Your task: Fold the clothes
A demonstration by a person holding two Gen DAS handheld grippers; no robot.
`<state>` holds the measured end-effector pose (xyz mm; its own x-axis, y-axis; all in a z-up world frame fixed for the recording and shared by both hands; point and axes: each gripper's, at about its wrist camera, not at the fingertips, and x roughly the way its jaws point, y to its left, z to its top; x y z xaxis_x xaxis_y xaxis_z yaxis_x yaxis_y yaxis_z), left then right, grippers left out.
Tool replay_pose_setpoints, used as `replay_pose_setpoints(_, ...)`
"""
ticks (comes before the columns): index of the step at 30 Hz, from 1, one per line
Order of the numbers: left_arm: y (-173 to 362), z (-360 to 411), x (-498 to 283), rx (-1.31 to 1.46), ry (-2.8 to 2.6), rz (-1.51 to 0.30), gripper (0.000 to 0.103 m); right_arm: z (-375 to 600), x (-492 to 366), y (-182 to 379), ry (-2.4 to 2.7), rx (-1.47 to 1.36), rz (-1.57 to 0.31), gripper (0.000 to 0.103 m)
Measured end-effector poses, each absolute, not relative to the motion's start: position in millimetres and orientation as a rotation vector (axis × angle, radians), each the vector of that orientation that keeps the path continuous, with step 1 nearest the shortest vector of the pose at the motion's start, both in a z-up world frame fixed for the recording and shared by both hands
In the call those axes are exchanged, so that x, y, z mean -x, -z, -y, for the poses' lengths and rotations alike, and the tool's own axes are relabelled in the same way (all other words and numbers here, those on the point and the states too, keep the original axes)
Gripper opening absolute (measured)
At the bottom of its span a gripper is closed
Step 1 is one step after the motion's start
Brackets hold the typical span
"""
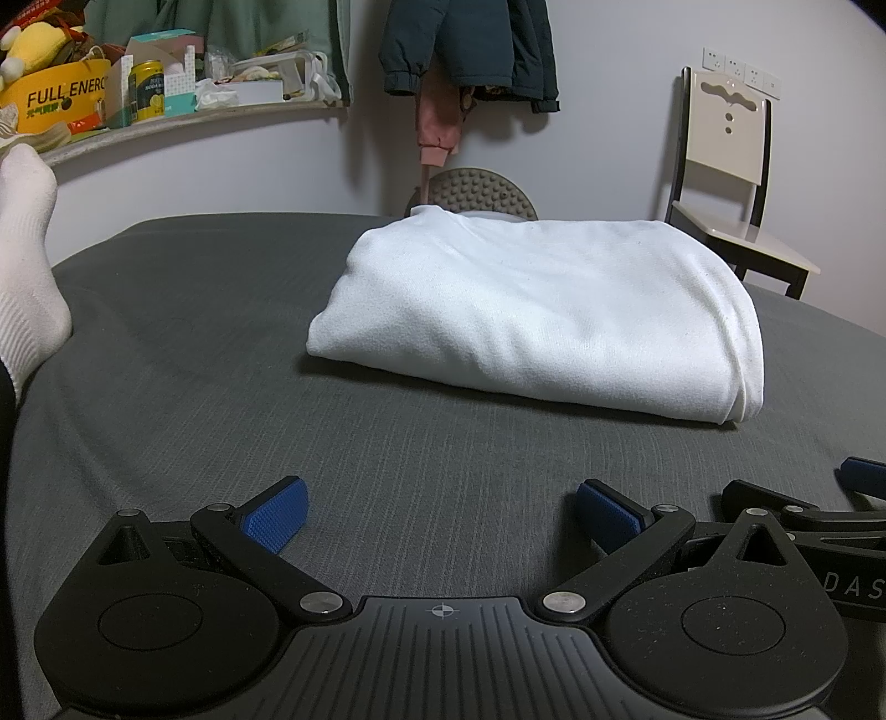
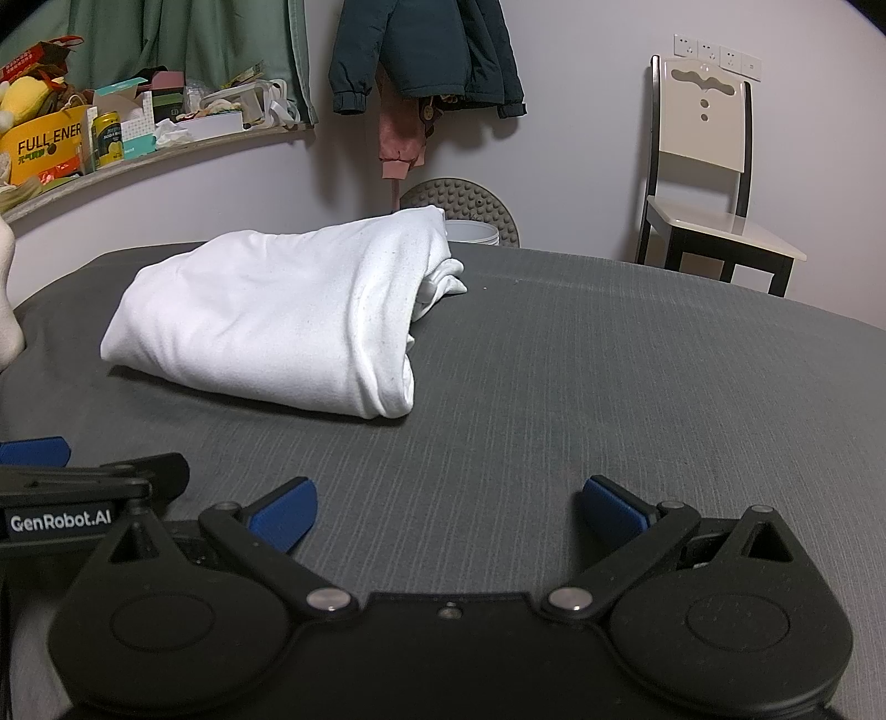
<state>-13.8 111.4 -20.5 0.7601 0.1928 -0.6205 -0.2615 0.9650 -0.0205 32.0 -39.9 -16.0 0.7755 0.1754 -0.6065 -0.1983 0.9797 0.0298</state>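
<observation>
Nearest the lens, left gripper (image 1: pixel 440 512), blue pads (image 1: pixel 276 518) spread wide, nothing between them, low over the grey sheet (image 1: pixel 221 387); just beside it, right gripper (image 2: pixel 448 512), likewise wide and empty, 2 tools side by side at the near edge. Ahead, well apart from both, a white garment (image 1: pixel 531 315), seemingly a sweatshirt, already folded into a thick bundle on the sheet, rounded fold toward the cameras, looser layers and a stray corner of cloth (image 2: pixel 443 279) poking from the far right end. At the far left, a foot in a white sock (image 1: pixel 25 266) resting on the bed. Beyond the bed, a chair (image 2: pixel 703 166), hanging jackets (image 2: pixel 426 50), a cluttered shelf (image 1: pixel 183 124). Task judged nearly complete. Main risk: any further pinch on only the top layer, lifting it and unrolling the bundle, since soft knit slides on itself. Second risk: tucking that stray corner with 1 gripper alone, dragging the whole stack across the sheet. Third: wide fingers snagging the sheet beneath instead of the garment. Also possible: the bundle slumping open at its loose end if left uneven.
</observation>
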Motion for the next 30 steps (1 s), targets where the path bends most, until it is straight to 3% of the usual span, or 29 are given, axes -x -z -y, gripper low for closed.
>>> replay_pose_setpoints(30, 20.7, -110.4, 13.7, 0.108, -0.249, -0.661, 0.103, 40.0, -32.1, 16.0, -0.202, 0.037, -0.652, 0.103)
